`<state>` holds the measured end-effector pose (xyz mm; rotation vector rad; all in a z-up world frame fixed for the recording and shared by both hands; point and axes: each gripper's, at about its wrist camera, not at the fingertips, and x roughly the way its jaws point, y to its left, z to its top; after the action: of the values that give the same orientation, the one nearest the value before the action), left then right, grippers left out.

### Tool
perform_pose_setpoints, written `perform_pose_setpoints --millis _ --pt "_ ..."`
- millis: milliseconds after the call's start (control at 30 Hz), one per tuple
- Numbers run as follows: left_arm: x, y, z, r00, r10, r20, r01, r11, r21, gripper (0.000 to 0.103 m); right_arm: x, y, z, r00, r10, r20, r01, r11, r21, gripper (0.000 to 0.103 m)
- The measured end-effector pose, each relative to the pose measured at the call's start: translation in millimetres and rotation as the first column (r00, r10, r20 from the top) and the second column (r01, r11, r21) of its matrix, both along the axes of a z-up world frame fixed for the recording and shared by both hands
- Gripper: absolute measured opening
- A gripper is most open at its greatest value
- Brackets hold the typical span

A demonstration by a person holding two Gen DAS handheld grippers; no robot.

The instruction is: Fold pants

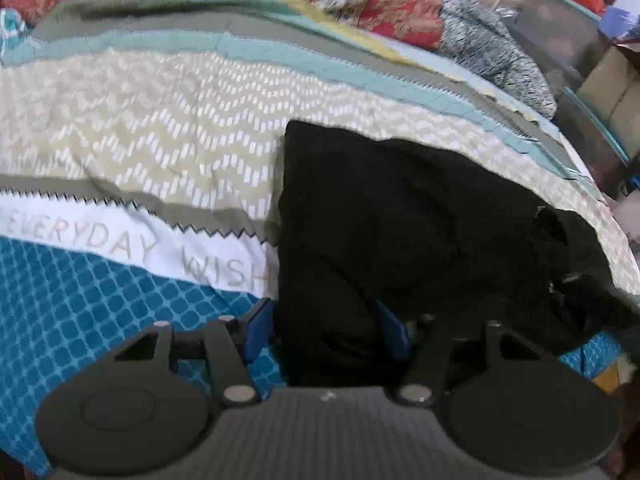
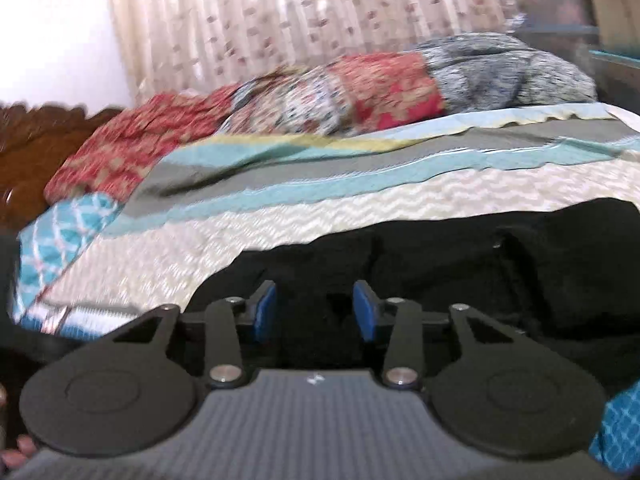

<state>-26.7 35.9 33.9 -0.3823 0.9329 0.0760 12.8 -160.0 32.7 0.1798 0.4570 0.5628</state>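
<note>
Black pants lie on the patterned bedspread, right of centre in the left view. Left gripper straddles their near edge, right gripper stands parted over them; whether either grasps cannot be told. Only the right view shows the curtain.

Black fabric pants: folds lost in darkness; near edge hidden behind left gripper. Blue finger pads of right gripper: contact with cloth unclear. Clear plastic storage bin: contents blurred.
</note>
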Motion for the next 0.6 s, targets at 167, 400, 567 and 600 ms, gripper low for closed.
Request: perform_pose_setpoints --millis 167,400,567,600 --pt "3.5 -11.8 0.8 0.999 -0.022 -0.039 0.026 0.996 0.081 0.055 33.0 2.0 -34.3 0.980 -0.028 -0.197 0.024 0.999 -0.022 0.041" --pt "19.4 -20.9 -15.5 0.994 0.010 -0.107 0.005 0.991 0.136 0.061 41.9 -10.0 -40.3 0.979 -0.009 -0.204 0.012 1.000 0.012 0.041" --pt "19.8 -28.0 -7.4 0.990 0.036 -0.139 -0.011 0.984 0.176 0.061 27.1 -14.9 -27.2 0.984 -0.005 -0.178 0.011 1.000 0.030 0.043" --pt "20.0 -30.0 -4.8 0.988 0.044 -0.146 -0.016 0.982 0.188 0.061 22.5 -19.8 -25.3 0.986 -0.003 -0.165 0.008 0.999 0.031 0.043"
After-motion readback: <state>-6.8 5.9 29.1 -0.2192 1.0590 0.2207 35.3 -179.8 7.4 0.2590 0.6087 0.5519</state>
